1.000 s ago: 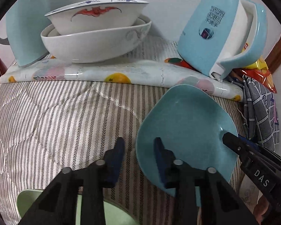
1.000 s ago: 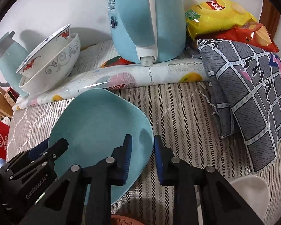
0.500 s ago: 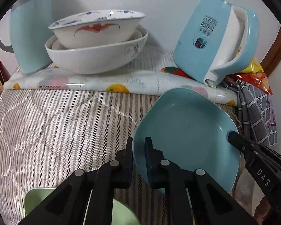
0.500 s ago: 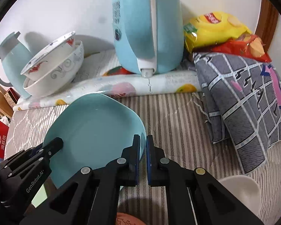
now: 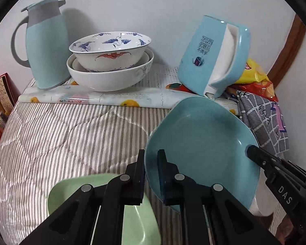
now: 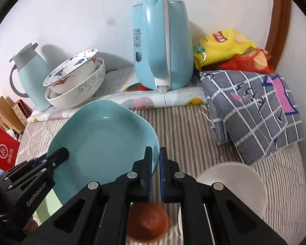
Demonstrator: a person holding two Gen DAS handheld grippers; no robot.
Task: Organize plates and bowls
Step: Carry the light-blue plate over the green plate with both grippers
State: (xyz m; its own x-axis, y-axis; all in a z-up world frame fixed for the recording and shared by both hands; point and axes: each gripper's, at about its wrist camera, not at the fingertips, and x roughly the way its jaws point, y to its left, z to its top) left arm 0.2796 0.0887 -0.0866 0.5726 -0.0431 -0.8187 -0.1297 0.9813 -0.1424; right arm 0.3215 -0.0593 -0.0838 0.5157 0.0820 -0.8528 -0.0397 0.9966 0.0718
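Plate first: teal plate (image 5: 204, 143), squarish w/ rounded corners, raised rim, glossy, plain glaze, nothing in it. It's held off the striped quilt (image 5: 61, 132), tilted, inside facing the cameras, gripped on two opposite edges.

Left gripper (image 5: 151, 163) pinches the plate's left edge: rim sits between the blue pads, jaws almost fully closed on it. Right gripper (image 6: 156, 159) does the same on the opposite edge, jaws clamped tight w/ only the rim's thickness between. Both point steeply down & forward. In the left wrist view the right gripper's black finger shows at the plate's far-right rim; in the right wrist view the left one shows at the plate's lower-left rim.

Under/near the grippers: pale green dish (image 5: 104, 210) on the quilt below the left gripper; small reddish-brown bowl (image 6: 148, 222) below the right gripper, white bowl (image 6: 232, 185) just beside it.

Further back, on a fruit-print mat (image 5: 112, 100): stacked bowls (image 5: 110, 63), top one w/ blue cranes & a red bat motif, nested in larger white ones. Light-blue thermos jug (image 5: 47, 47) w/ grey handle just left of the stack. Light-blue electric kettle (image 6: 161, 42) to the right, apart from the bowls. Grey checked cloth (image 6: 253, 114) & snack bags (image 6: 224, 47) at far right by the wall.
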